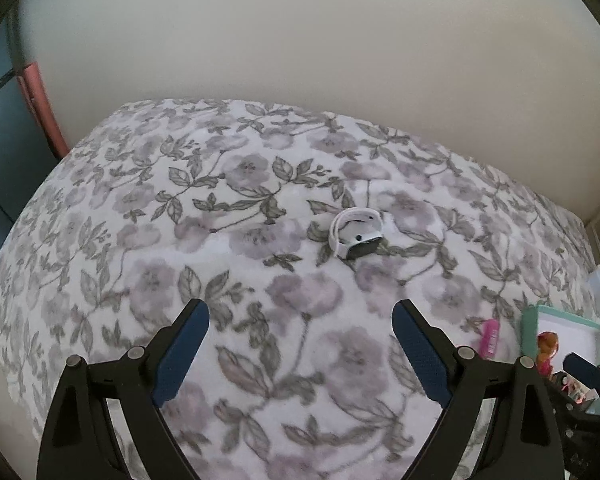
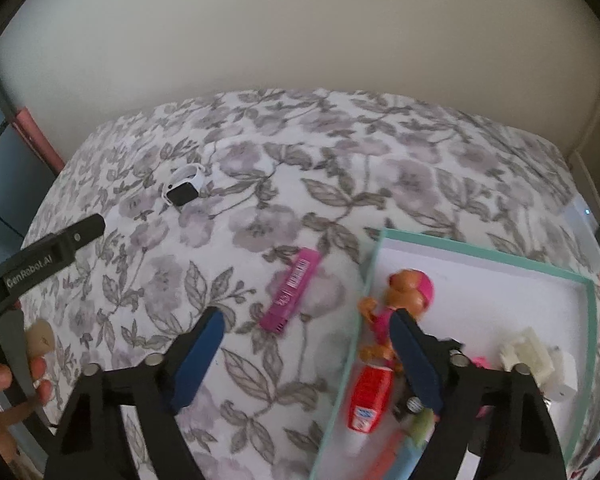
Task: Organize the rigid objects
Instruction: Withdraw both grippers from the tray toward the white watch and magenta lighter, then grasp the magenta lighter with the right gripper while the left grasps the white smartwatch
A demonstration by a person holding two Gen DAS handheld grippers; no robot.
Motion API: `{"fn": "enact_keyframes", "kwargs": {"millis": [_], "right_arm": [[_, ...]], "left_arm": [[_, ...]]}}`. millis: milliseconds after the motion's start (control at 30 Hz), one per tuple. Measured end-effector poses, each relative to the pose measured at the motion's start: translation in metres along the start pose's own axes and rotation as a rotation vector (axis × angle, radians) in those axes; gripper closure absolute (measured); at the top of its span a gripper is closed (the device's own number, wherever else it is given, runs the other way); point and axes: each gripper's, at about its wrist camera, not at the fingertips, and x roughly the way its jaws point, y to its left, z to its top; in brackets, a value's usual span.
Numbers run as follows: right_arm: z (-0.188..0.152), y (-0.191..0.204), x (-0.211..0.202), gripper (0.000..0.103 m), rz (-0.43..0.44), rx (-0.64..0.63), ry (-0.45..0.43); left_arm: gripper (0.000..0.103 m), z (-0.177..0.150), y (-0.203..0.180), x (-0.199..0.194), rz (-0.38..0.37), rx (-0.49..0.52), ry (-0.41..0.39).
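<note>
Left wrist view: the left gripper [image 1: 300, 354] hangs released over the floral bedcover [image 1: 148, 208], nothing between its blue pads. A white smartwatch [image 1: 356, 234] lies ahead and slightly right of its line, band looped, dark face toward the camera. Right wrist view: the right gripper [image 2: 308, 354] is unclenched and empty, straddling the teal box [image 2: 480, 258] wall. A pink tube [image 2: 294, 290] lies just ahead on the cover beside the box, long axis running away and rightward. The right hand looks nearer to the tube, the left to the watch.
</note>
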Motion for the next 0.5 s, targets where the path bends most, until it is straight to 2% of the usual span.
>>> {"fn": "enact_keyframes", "kwargs": {"millis": [100,267,500], "right_arm": [[0.005,0.007,0.015,0.033,-0.003,-0.005,0.029],[0.011,0.012,0.040,0.048,0.002,0.004,0.070],[0.015,0.013,0.068,0.054,-0.030,0.001,0.121]], "left_arm": [[0.010,0.008,0.006,0.016,0.001,0.015,0.019],[0.010,0.018,0.002,0.040,-0.054,0.033,0.050],[0.010,0.028,-0.015,0.063,-0.081,0.094,0.049]]}}
